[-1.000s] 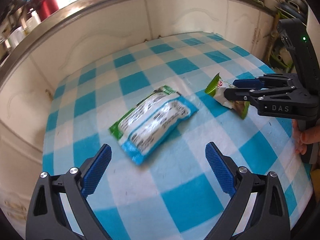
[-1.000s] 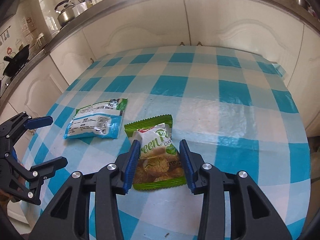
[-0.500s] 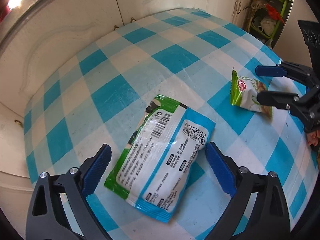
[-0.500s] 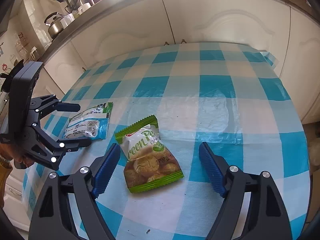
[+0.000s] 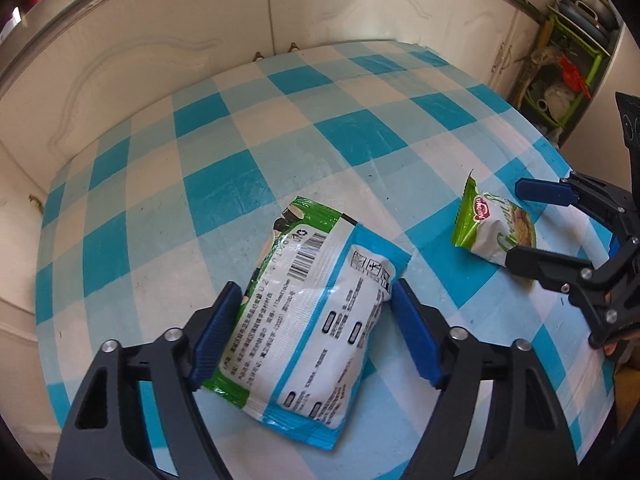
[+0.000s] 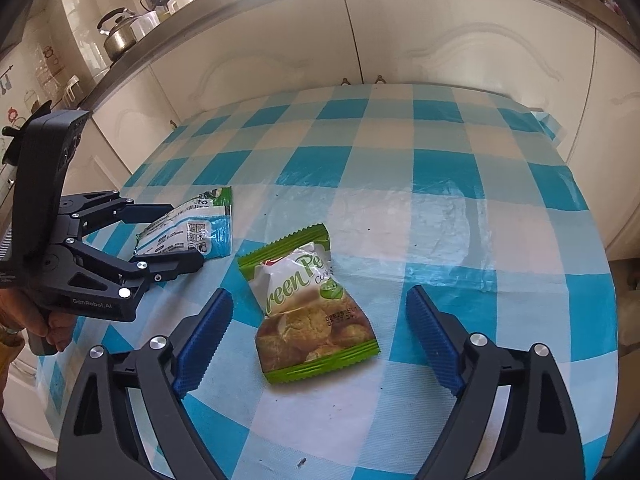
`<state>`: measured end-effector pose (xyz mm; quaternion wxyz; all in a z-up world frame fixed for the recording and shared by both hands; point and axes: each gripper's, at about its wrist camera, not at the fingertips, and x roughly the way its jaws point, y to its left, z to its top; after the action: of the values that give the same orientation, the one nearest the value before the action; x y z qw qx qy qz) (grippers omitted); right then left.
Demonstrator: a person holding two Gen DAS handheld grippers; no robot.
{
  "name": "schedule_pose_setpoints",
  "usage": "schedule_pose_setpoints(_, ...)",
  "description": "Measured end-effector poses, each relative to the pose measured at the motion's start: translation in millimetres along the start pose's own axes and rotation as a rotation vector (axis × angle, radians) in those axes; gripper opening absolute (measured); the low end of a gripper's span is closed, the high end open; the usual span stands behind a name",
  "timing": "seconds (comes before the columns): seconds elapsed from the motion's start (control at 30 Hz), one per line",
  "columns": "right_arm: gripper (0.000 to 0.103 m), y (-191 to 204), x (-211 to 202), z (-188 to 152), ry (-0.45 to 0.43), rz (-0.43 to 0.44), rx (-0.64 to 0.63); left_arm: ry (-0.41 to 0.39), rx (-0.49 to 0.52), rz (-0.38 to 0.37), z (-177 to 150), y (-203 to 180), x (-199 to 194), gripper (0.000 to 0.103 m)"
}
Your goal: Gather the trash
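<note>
Blue-and-white wrapper (image 5: 316,320): lying on the checked tablecloth (image 5: 224,184), left gripper (image 5: 316,320) just closing, pads pressing its sides. Green cookie packet (image 6: 312,304): lying loose nearby between the right gripper (image 6: 316,336) jaws, just opening, spread wide. Risk: the slick, puffy wrapper may be squirming free. Beyond: white cabinets (image 6: 460,36), a kettle (image 6: 116,32) sitting on the counter.

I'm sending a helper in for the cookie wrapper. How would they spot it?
On the blue-and-white checked tablecloth lie two wrappers. The cookie wrapper is the one nearer the middle, with bright green crimped ends and pictured biscuits; its neighbour, the blue-edged packet, shows a barcode.
</note>
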<state>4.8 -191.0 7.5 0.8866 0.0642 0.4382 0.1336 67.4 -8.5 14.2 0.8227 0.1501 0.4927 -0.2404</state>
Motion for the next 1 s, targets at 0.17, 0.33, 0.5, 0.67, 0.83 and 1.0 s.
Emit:
schedule_pose_setpoints(0.17,0.081,6,2,-1,0.010,-0.030,-0.038,0.000,-0.059,0.033,-5,-7,-6,0.063)
schedule_pose_setpoints(0.33,0.063,6,1,-2,0.005,-0.052,-0.046,-0.028,-0.129,0.021,-13,-12,-13,0.059)
schedule_pose_setpoints(0.5,0.054,10,1,-4,0.011,-0.067,-0.082,-0.063,-0.243,-0.003,-26,-8,-23,0.059)
schedule_pose_setpoints(0.67,0.050,12,1,-5,0.009,-0.056,-0.095,-0.098,-0.352,-0.004,-43,-2,-35,0.059)
schedule_pose_setpoints(0.83,0.033,6,-3,-5,-0.005,-0.046,-0.062,-0.136,-0.413,0.003,-62,0,-50,0.059)
schedule_pose_setpoints(1.0,0.033,-2,-4,-6,0.002,-0.007,-0.017,-0.154,-0.481,-0.011,-79,7,-59,0.059)
